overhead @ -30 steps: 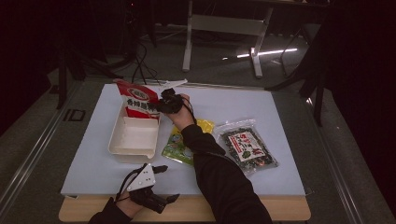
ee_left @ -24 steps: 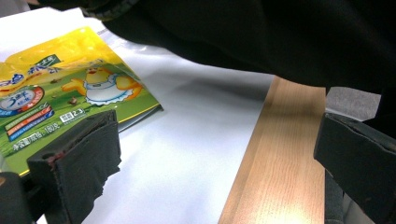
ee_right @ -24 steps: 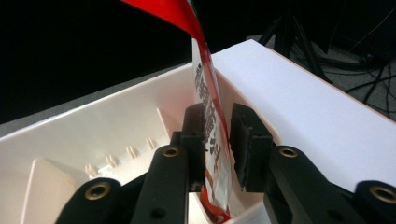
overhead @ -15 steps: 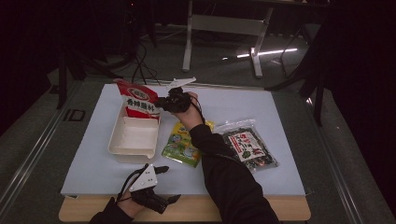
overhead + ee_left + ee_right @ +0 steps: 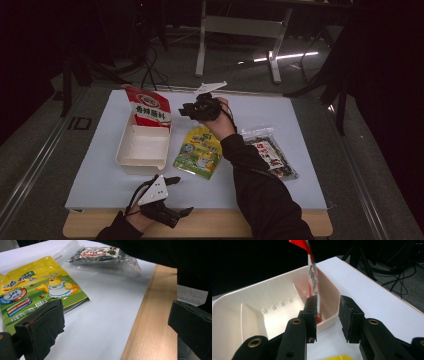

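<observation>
— Is anything in the box yet?

— One thing. The red bag (image 5: 148, 109) stands in the far end of the white box (image 5: 141, 149). The right gripper (image 5: 327, 315) is just beside it, jaws apart, holding nothing.

— What's left?

— The yellow bag (image 5: 198, 151) and the dark bag (image 5: 270, 156) lie on the worktop (image 5: 100, 175) (probably next). The left gripper (image 5: 110, 332) waits near the front edge, jaws wide apart.

In the right gripper view the red packet (image 5: 312, 277) is blurred and runs off the top edge. A dark sleeve (image 5: 160, 252) covers part of the seaweed bag (image 5: 102, 257) in the left gripper view. Packet print is too small to read.
</observation>
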